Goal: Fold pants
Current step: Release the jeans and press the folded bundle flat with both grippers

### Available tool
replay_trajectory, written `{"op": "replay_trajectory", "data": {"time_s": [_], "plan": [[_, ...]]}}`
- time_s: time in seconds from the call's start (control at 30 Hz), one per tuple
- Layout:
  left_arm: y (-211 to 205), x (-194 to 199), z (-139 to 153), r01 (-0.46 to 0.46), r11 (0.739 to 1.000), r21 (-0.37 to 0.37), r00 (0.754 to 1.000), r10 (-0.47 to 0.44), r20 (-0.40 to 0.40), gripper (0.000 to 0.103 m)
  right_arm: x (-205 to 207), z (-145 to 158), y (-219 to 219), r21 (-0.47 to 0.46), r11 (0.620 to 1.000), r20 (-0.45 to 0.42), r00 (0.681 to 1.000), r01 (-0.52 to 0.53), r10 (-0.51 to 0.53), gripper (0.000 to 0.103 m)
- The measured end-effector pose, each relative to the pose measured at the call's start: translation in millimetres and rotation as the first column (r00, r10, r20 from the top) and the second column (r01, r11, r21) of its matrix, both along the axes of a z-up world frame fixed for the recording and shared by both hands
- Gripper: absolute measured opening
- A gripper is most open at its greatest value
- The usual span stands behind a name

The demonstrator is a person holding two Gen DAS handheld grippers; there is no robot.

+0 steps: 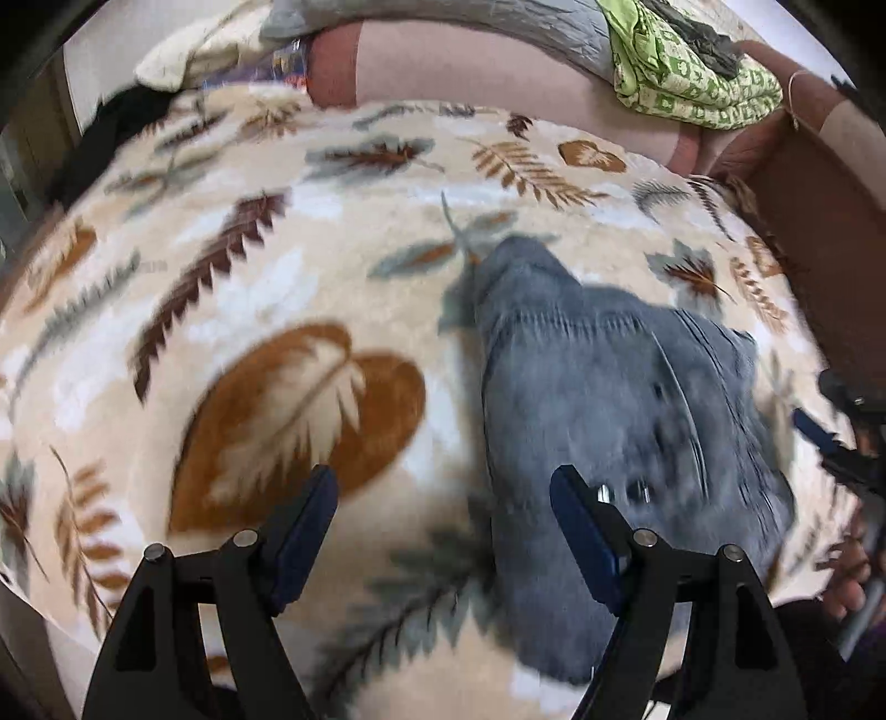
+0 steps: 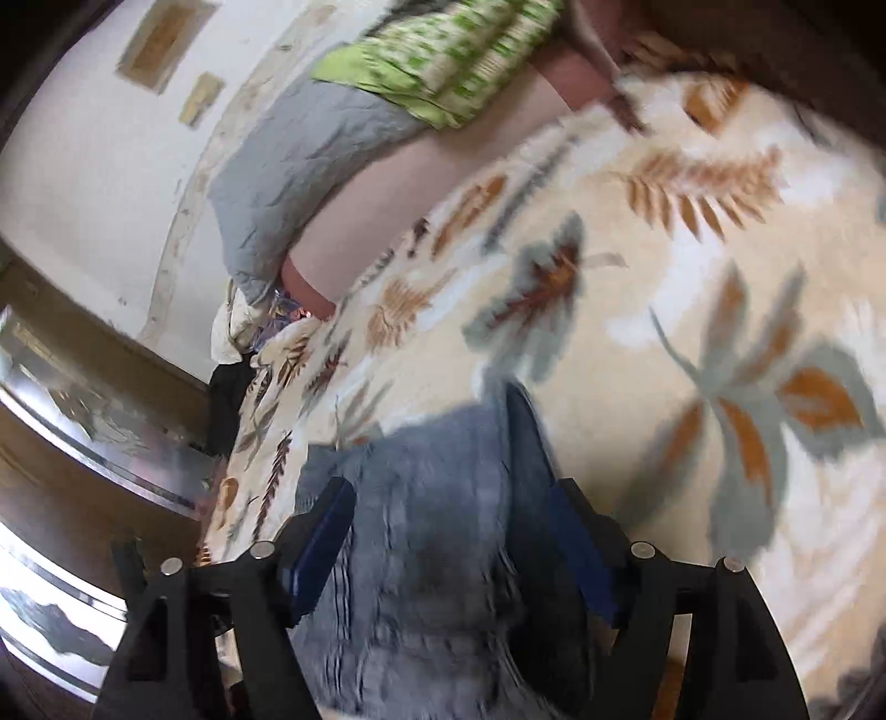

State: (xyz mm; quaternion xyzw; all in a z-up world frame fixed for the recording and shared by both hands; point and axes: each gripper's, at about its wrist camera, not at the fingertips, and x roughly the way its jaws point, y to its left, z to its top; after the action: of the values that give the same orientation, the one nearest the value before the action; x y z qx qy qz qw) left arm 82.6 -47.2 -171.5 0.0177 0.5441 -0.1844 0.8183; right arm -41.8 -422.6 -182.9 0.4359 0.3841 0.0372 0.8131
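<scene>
Blue-grey denim pants (image 1: 609,387) lie bunched in a folded heap on a cream blanket with a leaf print (image 1: 249,288). My left gripper (image 1: 443,487) hangs open over the blanket at the heap's left edge; its right finger (image 1: 581,526) is above the denim and holds nothing. In the right wrist view the pants (image 2: 432,581) lie below and between the spread fingers of my right gripper (image 2: 448,498), which is open with its pads off the cloth. The right gripper (image 1: 841,432) also shows at the far right of the left wrist view. Both views are blurred.
At the bed's far end lie a green patterned cloth (image 1: 698,77), a grey quilted pillow (image 1: 498,33) and a pink bolster (image 1: 470,66). A brown wooden frame (image 1: 819,221) runs along the right. A dark garment (image 1: 111,133) lies far left. A glossy cabinet (image 2: 83,443) stands beside the bed.
</scene>
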Motion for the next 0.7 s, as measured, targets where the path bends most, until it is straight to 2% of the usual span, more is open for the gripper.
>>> {"op": "replay_trajectory", "data": {"time_s": [0.17,0.3,0.33,0.43,0.5,0.57,0.6,0.63,0.67,0.7], "plan": [[18.9,-9.6,-15.2,-0.041,0.995,-0.091,0.993,0.031,-0.11,0.08,-16.8,-12.5,-3.2,0.039,0.999,-0.046,0.999,-0.016,0.018,0.077],[14.0,-19.2,-15.5,-0.027,0.991,-0.134,0.992,0.01,-0.128,0.08,-26.1,-13.2,1.4,0.011,1.0,-0.048,0.999,-0.02,0.021,0.077],[10.5,-21.6,-14.7,-0.017,0.992,-0.126,0.993,0.002,-0.117,0.08,-29.4,-8.1,3.3,-0.014,1.0,-0.02,1.0,-0.012,0.012,0.077],[-0.7,-28.9,-20.3,0.007,0.999,-0.034,0.996,-0.01,-0.089,0.08,-35.7,12.9,17.6,-0.078,0.996,0.103,0.993,-0.05,0.058,0.077],[-6.8,-35.7,-26.6,0.027,0.999,0.024,0.997,-0.026,-0.068,0.08,-37.8,20.9,31.2,-0.118,0.989,0.148,0.983,-0.089,0.106,0.077],[-10.7,-41.5,-27.6,0.031,0.998,0.048,0.999,-0.029,-0.035,0.08,-35.4,24.5,51.1,-0.177,0.972,0.156,0.971,-0.152,0.18,0.077],[-12.1,-44.2,-26.4,0.036,0.997,0.063,0.999,-0.035,-0.016,0.08,-32.1,21.8,61.4,-0.212,0.959,0.127,0.967,-0.19,0.22,0.077],[-14.9,-46.1,-25.9,0.046,0.996,0.083,0.999,-0.047,0.001,0.08,-26.1,14.0,74.3,-0.256,0.936,0.063,0.963,-0.239,0.263,0.077],[-16.6,-47.3,-26.1,0.055,0.994,0.096,0.998,-0.057,0.011,0.08,-19.0,1.6,86.0,-0.288,0.909,-0.027,0.951,-0.301,0.307,0.077],[-18.3,-48.6,-26.0,0.063,0.992,0.11,0.998,-0.065,0.017,0.08,-10.5,-18.0,101.3,-0.321,0.866,-0.152,0.923,-0.384,0.353,0.077]]}}
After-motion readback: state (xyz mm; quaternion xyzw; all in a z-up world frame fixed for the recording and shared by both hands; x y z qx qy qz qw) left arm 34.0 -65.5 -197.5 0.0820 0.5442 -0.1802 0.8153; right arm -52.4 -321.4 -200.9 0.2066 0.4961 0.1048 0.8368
